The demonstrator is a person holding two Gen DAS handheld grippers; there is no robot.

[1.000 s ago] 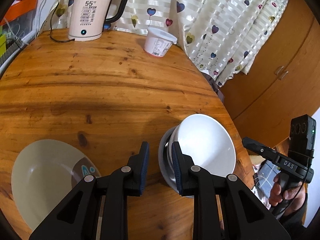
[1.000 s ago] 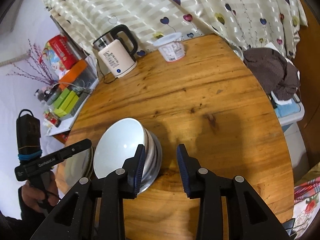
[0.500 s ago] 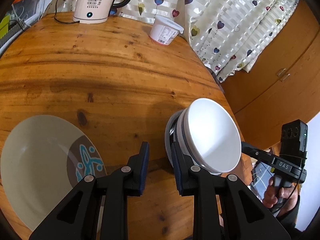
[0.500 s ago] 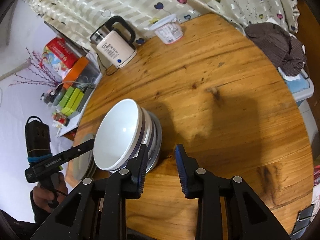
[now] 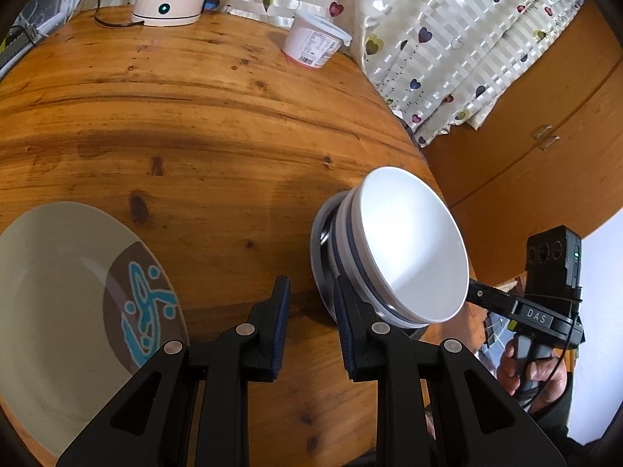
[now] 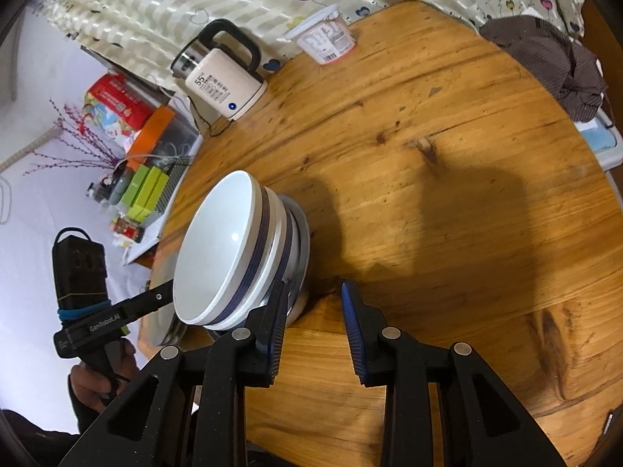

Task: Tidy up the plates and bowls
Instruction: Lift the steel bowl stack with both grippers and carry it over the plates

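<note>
Both fisheye views are evenly and fairly brightly lit, with dark vignetted corners and straight lines bowed near the rims. Soft glare washes the inside of the white bowl, and broad blurred shadows fall across the wooden table (darkest beside the bowls). Focus is sharp at centre, softer toward the edges

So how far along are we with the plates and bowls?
Done: the white bowls are nested in one stack on the wooden table. In hand: nothing; the left tool and right tool flank the stack, their jaws apart with only bare table between them. Left: the patterned plate lies apart from the stack, and moving the stack hasn't begun.
</note>
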